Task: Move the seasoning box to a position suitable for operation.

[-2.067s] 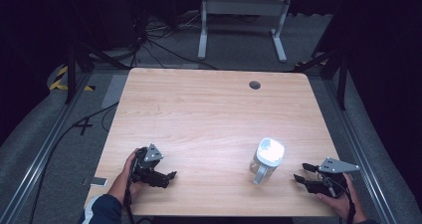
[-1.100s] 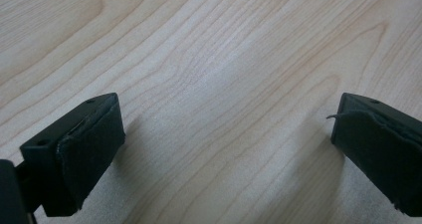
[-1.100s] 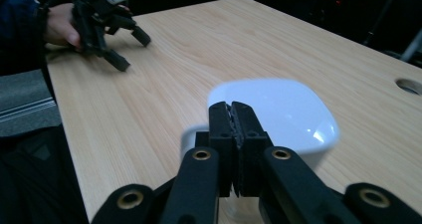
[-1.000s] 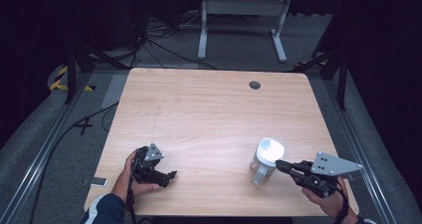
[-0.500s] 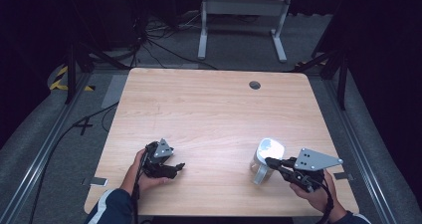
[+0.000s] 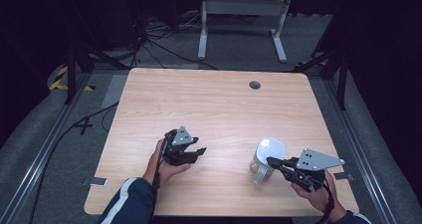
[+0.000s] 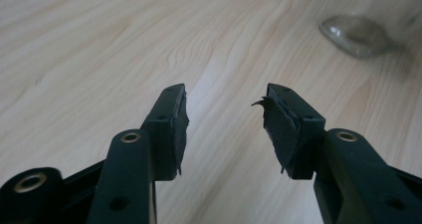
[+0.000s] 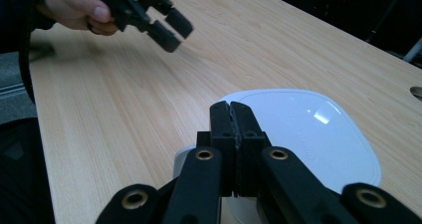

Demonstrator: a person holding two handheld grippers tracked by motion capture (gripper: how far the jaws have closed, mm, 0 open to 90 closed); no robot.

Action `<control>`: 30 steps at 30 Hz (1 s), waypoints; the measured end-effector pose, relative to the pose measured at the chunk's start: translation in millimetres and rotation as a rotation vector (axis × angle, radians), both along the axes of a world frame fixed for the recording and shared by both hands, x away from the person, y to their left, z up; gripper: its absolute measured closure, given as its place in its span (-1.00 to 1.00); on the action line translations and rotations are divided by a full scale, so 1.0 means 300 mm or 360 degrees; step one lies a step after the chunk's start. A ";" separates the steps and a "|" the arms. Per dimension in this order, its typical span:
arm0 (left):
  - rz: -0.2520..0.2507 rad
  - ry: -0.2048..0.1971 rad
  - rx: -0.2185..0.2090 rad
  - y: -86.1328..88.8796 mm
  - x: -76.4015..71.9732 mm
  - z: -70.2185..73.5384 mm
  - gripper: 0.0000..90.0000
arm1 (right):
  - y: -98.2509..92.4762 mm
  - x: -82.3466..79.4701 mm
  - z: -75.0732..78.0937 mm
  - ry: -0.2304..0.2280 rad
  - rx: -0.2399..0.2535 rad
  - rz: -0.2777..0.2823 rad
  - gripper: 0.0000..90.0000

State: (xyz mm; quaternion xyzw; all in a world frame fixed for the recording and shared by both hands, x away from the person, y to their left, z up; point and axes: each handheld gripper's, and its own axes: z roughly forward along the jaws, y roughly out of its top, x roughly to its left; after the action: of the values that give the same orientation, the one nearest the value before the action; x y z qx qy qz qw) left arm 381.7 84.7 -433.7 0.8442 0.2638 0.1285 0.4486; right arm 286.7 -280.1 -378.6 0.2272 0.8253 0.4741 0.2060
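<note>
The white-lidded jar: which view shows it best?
The high view: the whole jar stands on the table at the right gripper. The right gripper view shows just its white lid; the left gripper view catches only its glass base.

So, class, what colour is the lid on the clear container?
White; the lid shows best in the right gripper view.

A light wooden tabletop (image 6: 214,104) with rounded corners is sitting on a grey floor (image 6: 40,139). A small dark round hole (image 6: 255,85) is lying near its far edge, toward the far right corner. Black cables (image 6: 164,45) are trailing across the floor beyond the far edge, beside a white metal stand (image 6: 242,7). Yellow-black tape (image 6: 59,79) is showing off the far left corner.
</note>
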 end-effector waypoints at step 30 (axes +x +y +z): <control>-0.0424 -0.0118 0.0002 -0.490 0.085 0.123 0.91 | 0.000 -0.017 -0.004 -0.0045 -0.0032 0.0037 0.99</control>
State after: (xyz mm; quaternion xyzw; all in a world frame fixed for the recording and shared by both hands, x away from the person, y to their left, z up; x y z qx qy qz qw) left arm 407.2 -62.4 -396.9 0.8668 0.1324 0.0990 0.4705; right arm 281.5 -280.2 -379.9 0.2089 0.8297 0.4713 0.2142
